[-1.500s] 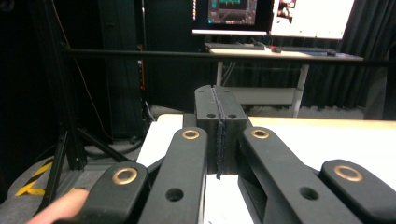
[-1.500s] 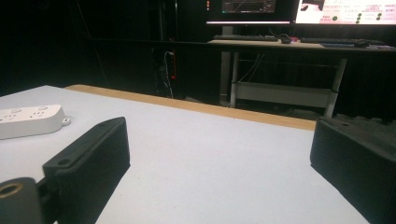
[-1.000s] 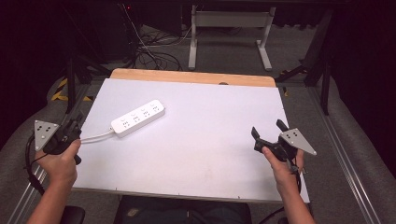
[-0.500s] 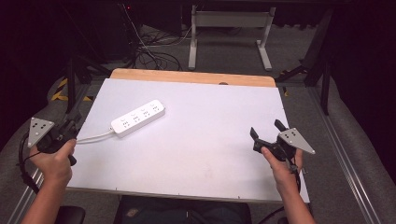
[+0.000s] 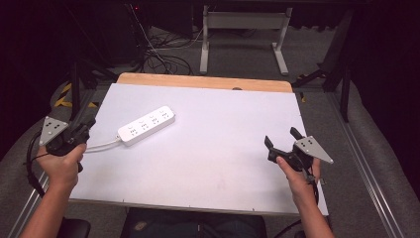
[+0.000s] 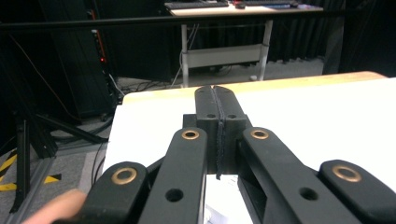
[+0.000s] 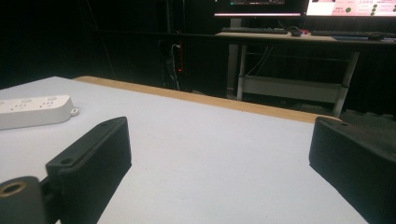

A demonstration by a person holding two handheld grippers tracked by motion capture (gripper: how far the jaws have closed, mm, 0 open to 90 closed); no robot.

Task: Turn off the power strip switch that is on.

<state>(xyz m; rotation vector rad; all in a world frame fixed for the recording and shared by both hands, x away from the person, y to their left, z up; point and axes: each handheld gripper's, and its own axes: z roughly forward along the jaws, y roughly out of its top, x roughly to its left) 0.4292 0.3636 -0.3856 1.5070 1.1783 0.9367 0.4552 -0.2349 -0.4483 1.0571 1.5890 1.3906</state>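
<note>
We take the white-topped table [image 5: 208,163] as our landmark; its far edge shows a strip of bare wood [image 5: 203,81]. Beyond that edge we see a grey floor [image 5: 247,59] with loose black cables [image 5: 163,52] lying on it, and past them a desk frame on pale metal legs [image 5: 242,29]. In the right gripper view that desk [image 7: 299,35] carries a keyboard and lit screens [image 7: 345,5]. Black curtains [image 5: 391,64] close the room behind and to the right of the table. Left of the table we see yellow and black floor tape [image 5: 63,96] and a dark stand [image 5: 77,84]. The room is dim apart from the lit tabletop.
</note>
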